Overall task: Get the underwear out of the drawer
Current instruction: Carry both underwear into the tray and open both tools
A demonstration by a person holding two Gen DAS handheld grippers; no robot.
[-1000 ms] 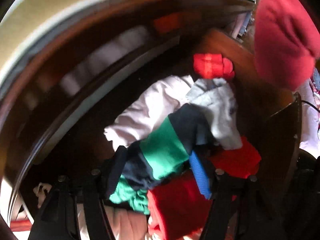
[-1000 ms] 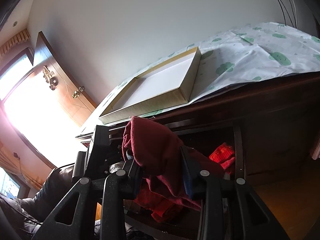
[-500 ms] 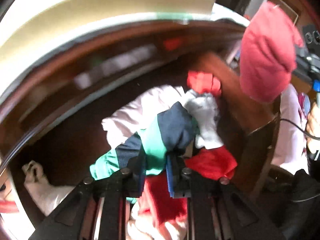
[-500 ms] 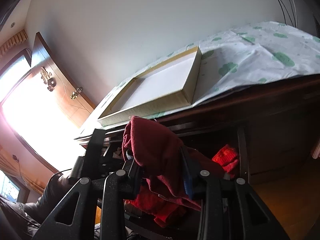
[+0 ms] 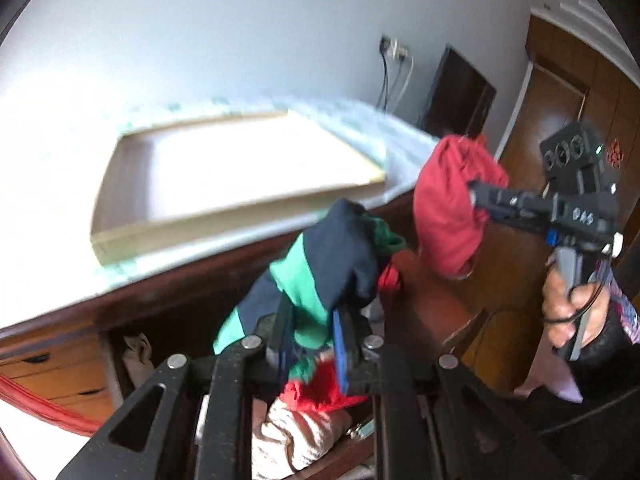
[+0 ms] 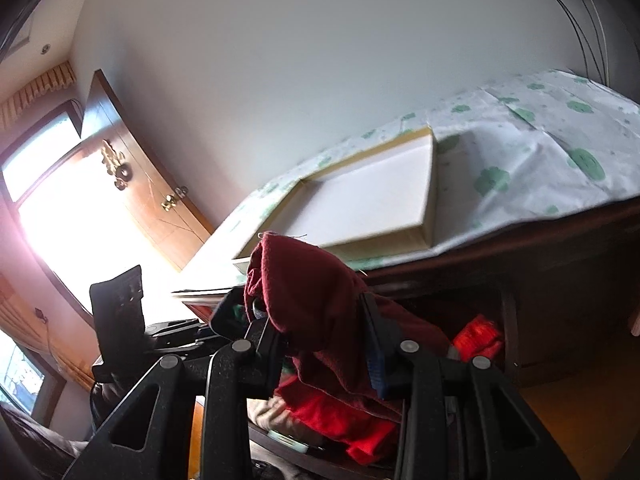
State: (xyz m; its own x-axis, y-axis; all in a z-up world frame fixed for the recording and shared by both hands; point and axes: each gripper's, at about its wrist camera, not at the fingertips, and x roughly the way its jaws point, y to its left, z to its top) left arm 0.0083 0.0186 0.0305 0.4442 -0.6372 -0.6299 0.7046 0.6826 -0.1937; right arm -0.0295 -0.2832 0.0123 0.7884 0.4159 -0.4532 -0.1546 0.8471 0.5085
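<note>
Underwear is already clear of the drawer in both tools, so the task looks well advanced, though not finished. The left gripper has its jaws pinched nearly together on a navy-and-green pair, which hangs bunched above the open drawer and just in front of the dresser's edge. The right gripper clamps a dark red pair, its jaws kept a little apart by the thick fold of cloth; seen from the left wrist camera, that red bundle is held up beside the drawer, at about the level of the dresser top.

More garments remain inside the drawer: a bright red piece at the far end and a pale striped one beneath the left gripper. Judging by this, what is left is to set the two held pairs down somewhere, perhaps in the shallow tray on the patterned cloth above the drawer, and possibly to fetch the rest.

Both tools point somewhat downward toward the drawer. A hand grips the right tool's handle from below, off to the drawer's side.
</note>
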